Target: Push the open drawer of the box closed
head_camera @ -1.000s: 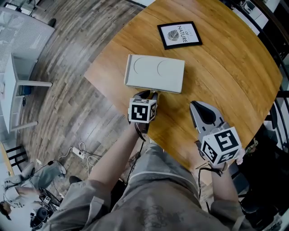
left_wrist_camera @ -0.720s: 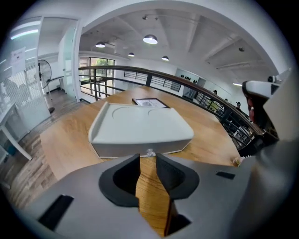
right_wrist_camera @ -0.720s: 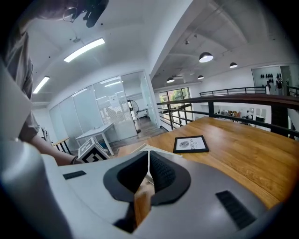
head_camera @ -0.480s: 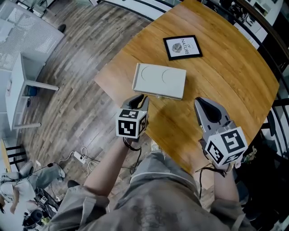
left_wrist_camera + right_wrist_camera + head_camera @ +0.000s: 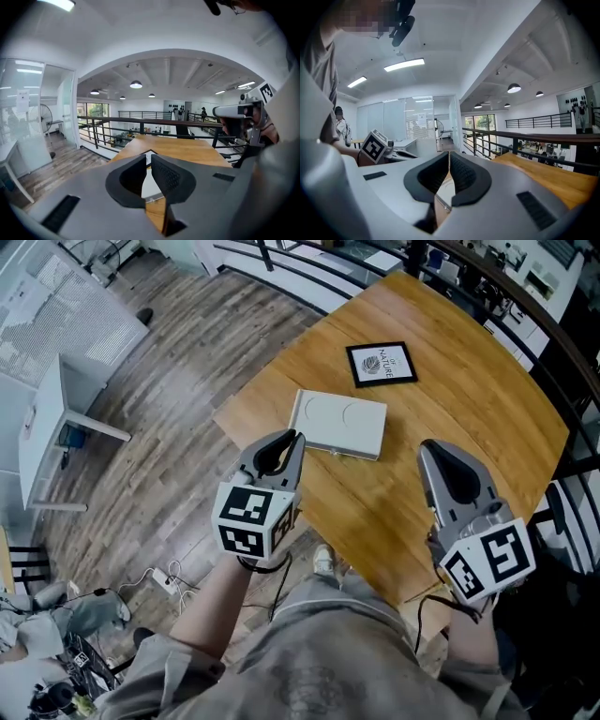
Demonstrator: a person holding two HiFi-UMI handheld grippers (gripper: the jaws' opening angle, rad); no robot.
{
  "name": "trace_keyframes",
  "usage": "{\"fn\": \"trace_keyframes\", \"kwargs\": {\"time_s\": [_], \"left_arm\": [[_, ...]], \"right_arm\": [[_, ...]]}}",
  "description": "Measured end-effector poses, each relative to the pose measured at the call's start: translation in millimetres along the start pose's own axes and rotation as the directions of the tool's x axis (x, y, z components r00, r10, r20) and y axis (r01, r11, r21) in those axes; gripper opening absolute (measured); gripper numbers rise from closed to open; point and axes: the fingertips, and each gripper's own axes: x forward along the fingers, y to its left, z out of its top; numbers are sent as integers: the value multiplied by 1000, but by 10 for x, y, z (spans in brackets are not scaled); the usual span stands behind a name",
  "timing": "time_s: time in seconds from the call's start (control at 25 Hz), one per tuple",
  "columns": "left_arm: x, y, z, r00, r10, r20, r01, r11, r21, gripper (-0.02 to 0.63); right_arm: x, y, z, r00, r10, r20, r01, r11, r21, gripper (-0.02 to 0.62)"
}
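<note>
**Drawer looks shut: check before you touch the box again**

The box point(image 5: 337, 423) lies flat on the wooden table point(image 5: 469, 399), near the table's left corner. Its drawer point(image 5: 349, 450) faces you, and from above the front looks flush with the box, so the job seems done or nearly so. The head view is too steep to show whether a sliver is still out.

Your left gripper point(image 5: 297, 437) hangs above and just short of the box, apart from it. Its jaws are closing to a thin slit with nothing between them. Your right gripper point(image 5: 427, 446) hovers over bare wood to the right, well clear of the box, its jaws together and empty.

What could go wrong:
- If you push again from this raised angle, the light box may slide as a whole instead of the drawer seating. It would head toward the picture frame point(image 5: 382, 365) behind it.
- A sideways nudge from the left could turn the box toward the nearby table edge, with only floor point(image 5: 178, 399) below.
- If you come down on the small pull at the drawer front, it could snag and drag the drawer open.

Nothing stands between either gripper and the box. The railing point(image 5: 281, 263) and the white side table point(image 5: 52, 418) are far off.
</note>
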Motion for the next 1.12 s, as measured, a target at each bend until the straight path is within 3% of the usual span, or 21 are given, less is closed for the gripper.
{"fn": "trace_keyframes", "kwargs": {"time_s": [0.28, 0.56, 0.84, 1.12], "left_arm": [[-573, -179, 566, 988, -33, 149, 14, 992, 124, 32], [-952, -471, 808, 966, -86, 243, 41, 982, 185, 31], [-1055, -548, 752, 967, -96, 237, 43, 975, 218, 28], [-1074, -604, 491, 976, -94, 198, 54, 978, 200, 28]], "right_arm": [[-411, 355, 558, 995, 12, 96, -3, 996, -92, 36], [-686, 562, 754, 988, 49, 144, -35, 994, -103, 35], [-770, 697, 660, 984, 104, 144, -90, 991, -99, 35], [-671, 706, 203, 994, 107, 37, -105, 993, -53, 35]]}}
